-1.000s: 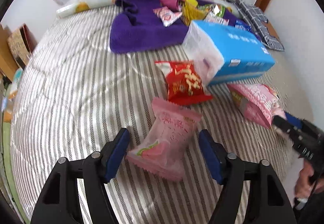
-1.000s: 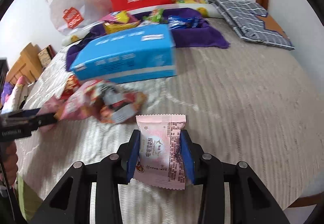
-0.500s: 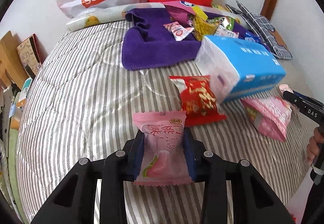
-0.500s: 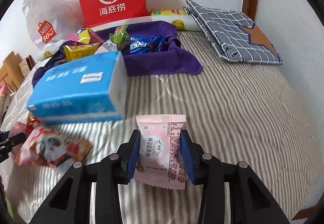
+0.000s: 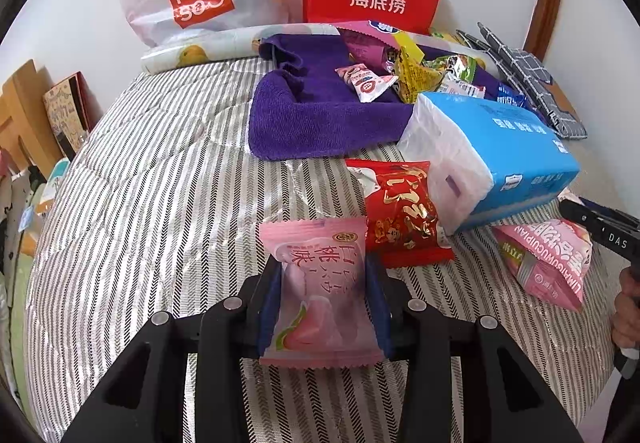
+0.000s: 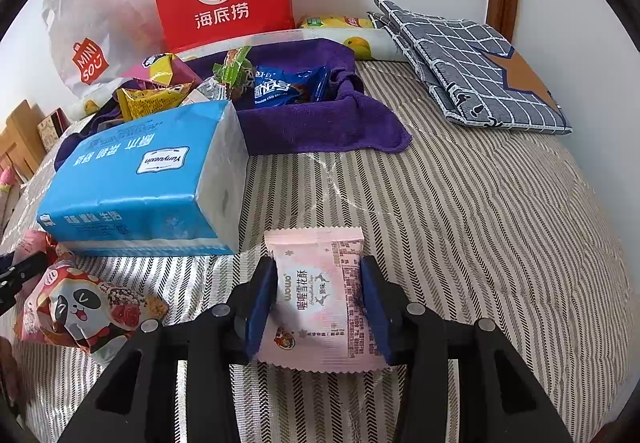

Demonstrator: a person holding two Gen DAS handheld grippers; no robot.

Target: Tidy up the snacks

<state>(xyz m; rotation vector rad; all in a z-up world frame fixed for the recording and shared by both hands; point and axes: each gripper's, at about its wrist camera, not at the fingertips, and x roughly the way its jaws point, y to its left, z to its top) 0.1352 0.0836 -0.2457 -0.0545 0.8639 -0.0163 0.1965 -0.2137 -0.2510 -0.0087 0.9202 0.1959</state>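
Left tool (image 5: 322,307) just closed on peach-pink snack packet (image 5: 320,291), lifted off striped bed (image 5: 160,171). Right tool (image 6: 318,307), jaws just eased slightly wider, pale pink packet (image 6: 320,295) still between pads. Beyond: blue tissue pack (image 6: 148,171), purple towel (image 5: 320,119) heaped with snacks, likely destination.

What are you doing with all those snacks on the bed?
A person is sorting snacks with a tool in each hand. The left tool is clamped on a pink peach packet. The right tool has a pale pink snack packet between its fingers, and its jaws have just been opening. More snacks lie on the purple towel behind the blue tissue pack.
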